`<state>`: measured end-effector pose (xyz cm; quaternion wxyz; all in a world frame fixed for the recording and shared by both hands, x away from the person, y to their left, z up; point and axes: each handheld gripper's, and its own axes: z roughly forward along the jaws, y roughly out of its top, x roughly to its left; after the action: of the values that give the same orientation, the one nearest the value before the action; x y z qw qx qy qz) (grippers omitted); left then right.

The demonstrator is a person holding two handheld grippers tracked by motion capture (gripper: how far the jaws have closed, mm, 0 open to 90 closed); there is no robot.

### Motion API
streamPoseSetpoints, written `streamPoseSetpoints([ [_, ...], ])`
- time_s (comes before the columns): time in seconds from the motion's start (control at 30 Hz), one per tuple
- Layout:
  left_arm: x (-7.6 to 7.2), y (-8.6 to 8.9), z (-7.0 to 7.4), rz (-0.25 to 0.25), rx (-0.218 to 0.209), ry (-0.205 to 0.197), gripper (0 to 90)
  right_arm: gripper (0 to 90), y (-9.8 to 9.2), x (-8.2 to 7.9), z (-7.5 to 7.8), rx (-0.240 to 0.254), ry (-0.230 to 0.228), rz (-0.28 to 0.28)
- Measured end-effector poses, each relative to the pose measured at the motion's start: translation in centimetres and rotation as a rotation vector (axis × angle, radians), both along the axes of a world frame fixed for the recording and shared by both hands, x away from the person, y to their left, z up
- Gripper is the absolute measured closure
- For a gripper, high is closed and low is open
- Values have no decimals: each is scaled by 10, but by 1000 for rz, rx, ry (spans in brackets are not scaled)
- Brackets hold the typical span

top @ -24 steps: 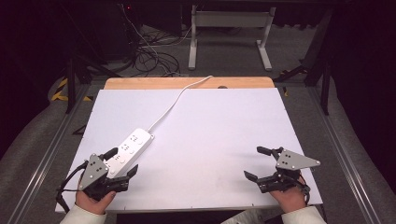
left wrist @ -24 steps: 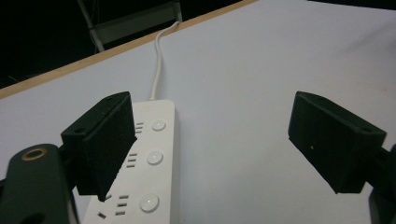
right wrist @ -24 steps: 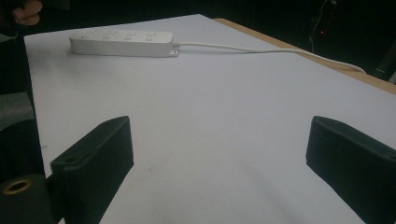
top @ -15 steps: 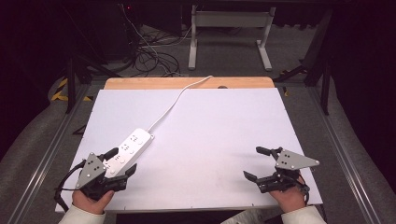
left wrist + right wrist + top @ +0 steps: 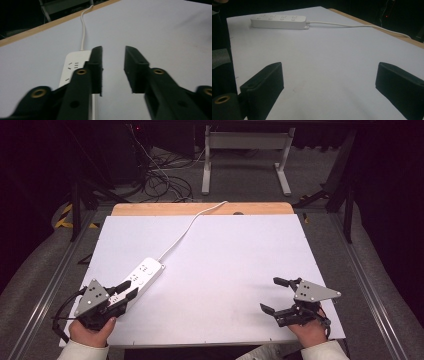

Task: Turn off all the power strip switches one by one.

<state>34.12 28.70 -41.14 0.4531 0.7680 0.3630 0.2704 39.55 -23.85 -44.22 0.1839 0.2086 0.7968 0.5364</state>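
Reaching for the power strip [image 5: 141, 277] near the left edge of the table [image 5: 240, 260].
The left gripper [image 5: 129, 293] is at its near end, jaws partly spread and seemingly beside it, not pinching. The right gripper [image 5: 280, 295] waits wide apart, holding nothing, well away.

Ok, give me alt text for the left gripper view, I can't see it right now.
The left gripper hangs over the white table with its two black jaws apart and nothing between them. A white power strip lies just beyond and partly under the left-hand jaw, its cord running to the far edge.
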Motion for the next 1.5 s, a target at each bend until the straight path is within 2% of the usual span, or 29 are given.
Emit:
streamPoseSetpoints([
  [0.07, 1, 2, 2, 1, 3, 8, 851, 84, 0, 0, 0, -1, 0, 1],
  [0.1, 1, 3, 4, 0, 5, 16, 899, 84, 0, 0, 0, -1, 1, 2],
  [0.23, 3, 10, 10, -17, 22, 68, 900, 85, 1, 0, 0, -4, 2, 1],
  [0.43, 5, 14, 14, -13, 42, 85, 900, 86, 1, 0, 0, -4, 1, 2],
  [0.5, 7, 15, 15, -4, 50, 104, 900, 86, 1, 0, 0, -4, 1, 2],
  [0.53, 12, 18, 15, 7, 78, 150, 900, 86, 1, 0, 0, -4, 1, 3],
  [0.57, 16, 20, 14, 21, 78, 199, 900, 86, 1, 0, 0, -5, 1, 3],
  [0.6, 16, 20, 14, 21, 78, 199, 900, 86, 1, 0, 0, -5, 1, 3],
  [0.63, 20, 26, 12, 30, 86, 234, 900, 86, 1, 0, 0, -6, 0, 2],
  [0.7, 25, 37, 8, 35, 61, 271, 900, 86, 0, 0, 0, -7, 1, 3],
  [0.9, 28, 40, 7, 33, 84, 302, 900, 86, 2, 0, -1, -11, 1, 11],
  [1.03, 30, 40, 6, 21, 84, 325, 900, 86, 2, 0, -1, -10, 1, 13],
  [1.13, 30, 40, 6, 15, 112, 335, 900, 86, 2, 0, -1, -10, 1, 14],
  [1.17, 31, 39, 6, 17, 149, 349, 900, 86, 2, 0, -1, -10, 1, 16],
  [1.23, 32, 36, 4, 19, 189, 367, 900, 89, 2, -1, 0, -15, 0, 13],
  [1.33, 34, 34, 2, 18, 206, 389, 900, 90, 2, -1, 0, -12, -4, 16],
  [1.37, 37, 33, -1, 22, 221, 419, 900, 90, 2, -1, 0, -12, -4, 16],
  [1.43, 38, 33, -3, 22, 228, 430, 900, 90, 2, -1, 0, -11, -5, 16],
  [1.5, 40, 32, -5, 18, 235, 460, 900, 90, 2, -1, 0, -11, -4, 19],
])
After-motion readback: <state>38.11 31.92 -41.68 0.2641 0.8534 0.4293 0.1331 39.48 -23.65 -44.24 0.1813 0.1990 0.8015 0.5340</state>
